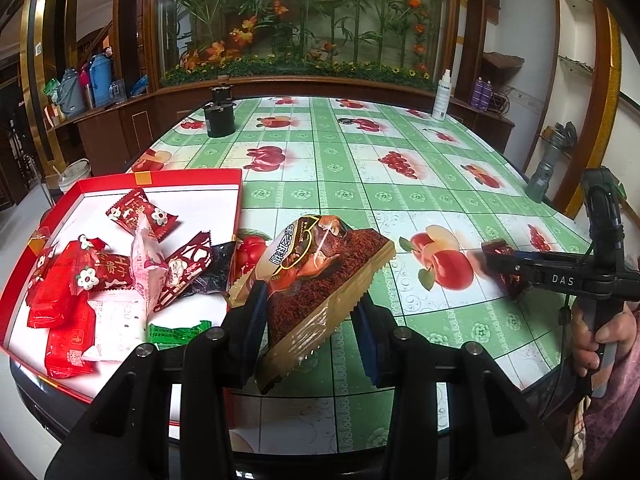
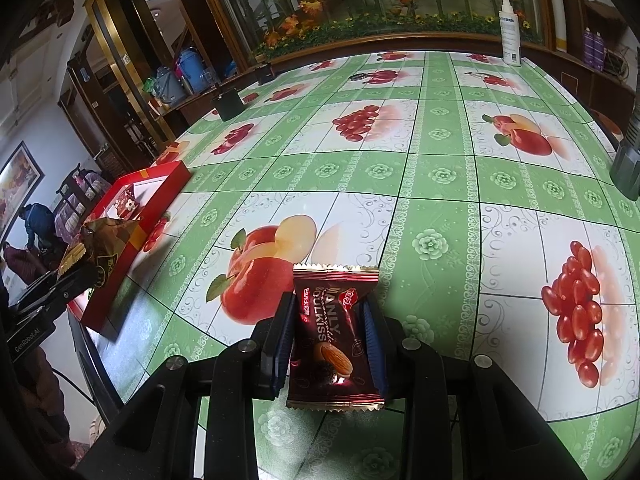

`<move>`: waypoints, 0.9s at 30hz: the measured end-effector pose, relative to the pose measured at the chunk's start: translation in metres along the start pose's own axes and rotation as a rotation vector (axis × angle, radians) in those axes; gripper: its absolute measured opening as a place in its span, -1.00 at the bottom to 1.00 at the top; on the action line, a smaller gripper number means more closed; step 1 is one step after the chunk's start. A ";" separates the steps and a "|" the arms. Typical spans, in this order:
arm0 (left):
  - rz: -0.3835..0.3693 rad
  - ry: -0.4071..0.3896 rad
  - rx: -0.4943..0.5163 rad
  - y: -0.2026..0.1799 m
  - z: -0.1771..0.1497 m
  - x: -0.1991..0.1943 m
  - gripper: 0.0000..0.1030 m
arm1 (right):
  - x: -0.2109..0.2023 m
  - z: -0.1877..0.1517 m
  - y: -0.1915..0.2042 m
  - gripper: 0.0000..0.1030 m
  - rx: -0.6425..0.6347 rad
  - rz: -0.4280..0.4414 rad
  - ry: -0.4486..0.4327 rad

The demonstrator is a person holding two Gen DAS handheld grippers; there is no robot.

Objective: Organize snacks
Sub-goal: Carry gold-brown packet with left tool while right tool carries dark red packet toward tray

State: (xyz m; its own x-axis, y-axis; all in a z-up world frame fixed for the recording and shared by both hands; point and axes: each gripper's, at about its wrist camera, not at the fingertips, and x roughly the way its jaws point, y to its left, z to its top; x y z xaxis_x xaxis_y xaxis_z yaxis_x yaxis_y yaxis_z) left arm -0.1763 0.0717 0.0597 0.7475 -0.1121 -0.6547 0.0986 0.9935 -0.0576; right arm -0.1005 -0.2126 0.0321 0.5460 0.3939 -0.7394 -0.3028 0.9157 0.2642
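A: Tipping is my first worry. The left gripper (image 1: 310, 312) is closed on the brown-and-gold snack packet (image 1: 316, 280), its jaws pinching only the lower part, so the long free end leans out over the table edge beside the red box (image 1: 192, 178). If that foil slides between the pads, I'd expect it to drop short of the box.

B: And the box is crowded already. Red wrappers (image 1: 60, 300), a pink-and-white sachet (image 1: 146, 268) and a green one (image 1: 178, 330) lie heaped on the near side, so a big packet laid on top may push something over the low rim.

A: The right gripper (image 2: 330, 336) is closed on the small dark-red almond chocolate (image 2: 334, 340), held above the cloth, well apart from the box. Its jaws bite the middle; it looks secure, though glossy film can creep.

B: The surface won't help: a shiny green-and-white fruit-print tablecloth (image 2: 436, 176), probably slippery.

A: Around it, a wooden-framed glass case of artificial flowers (image 1: 304, 20), then a black canister (image 1: 219, 120), a white spray bottle (image 2: 510, 28) at the far edge, and thermoses (image 1: 100, 74) on the side counter.
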 end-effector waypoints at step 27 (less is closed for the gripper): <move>0.002 -0.013 -0.011 0.006 -0.001 -0.006 -0.24 | 0.001 0.000 -0.001 -0.35 0.004 -0.022 -0.001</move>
State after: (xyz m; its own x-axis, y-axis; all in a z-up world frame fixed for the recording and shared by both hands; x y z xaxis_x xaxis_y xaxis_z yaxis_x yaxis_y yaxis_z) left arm -0.1809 0.0785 0.0622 0.7561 -0.1102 -0.6451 0.0898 0.9939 -0.0645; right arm -0.1002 -0.2132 0.0311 0.5535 0.3738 -0.7443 -0.2875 0.9244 0.2505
